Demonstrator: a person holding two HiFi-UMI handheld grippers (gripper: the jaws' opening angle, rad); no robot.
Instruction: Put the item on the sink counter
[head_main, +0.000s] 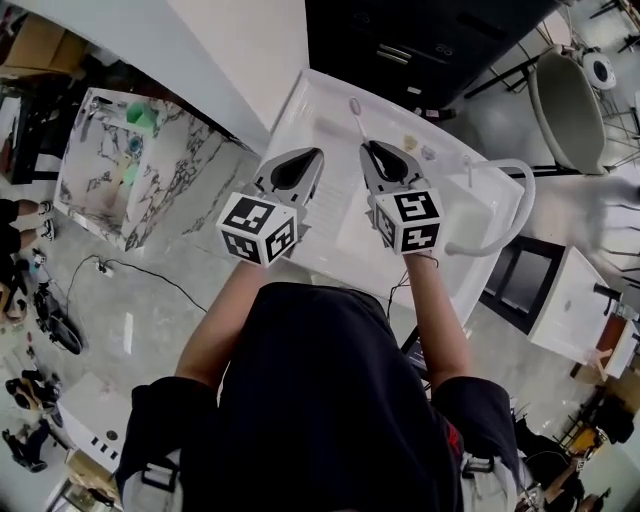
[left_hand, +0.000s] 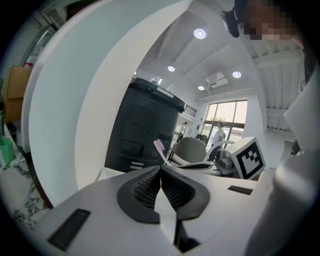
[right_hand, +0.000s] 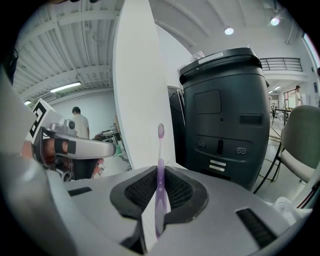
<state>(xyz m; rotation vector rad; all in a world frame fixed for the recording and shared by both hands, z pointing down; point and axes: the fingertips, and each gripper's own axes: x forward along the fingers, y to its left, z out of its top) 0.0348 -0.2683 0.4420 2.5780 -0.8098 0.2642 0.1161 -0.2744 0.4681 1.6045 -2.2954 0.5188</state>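
A purple toothbrush (right_hand: 160, 165) stands upright between the jaws of my right gripper (right_hand: 160, 172), which is shut on its handle. Its bristle head (right_hand: 160, 131) points up and away. In the head view the toothbrush (head_main: 356, 118) sticks out past the right gripper (head_main: 366, 147), over the far part of the white sink counter (head_main: 300, 105). My left gripper (head_main: 318, 152) hovers just to the left, with its jaws shut and nothing between them. In the left gripper view the jaws (left_hand: 161, 169) meet, and the toothbrush head (left_hand: 159, 148) shows beyond them.
A curved white faucet (head_main: 516, 205) rises at the counter's right end. Small items (head_main: 411, 143) lie near the counter's back edge. A black cabinet (head_main: 420, 40) stands behind, a grey chair (head_main: 568, 105) at the right, and a marble-patterned box (head_main: 125, 170) at the left.
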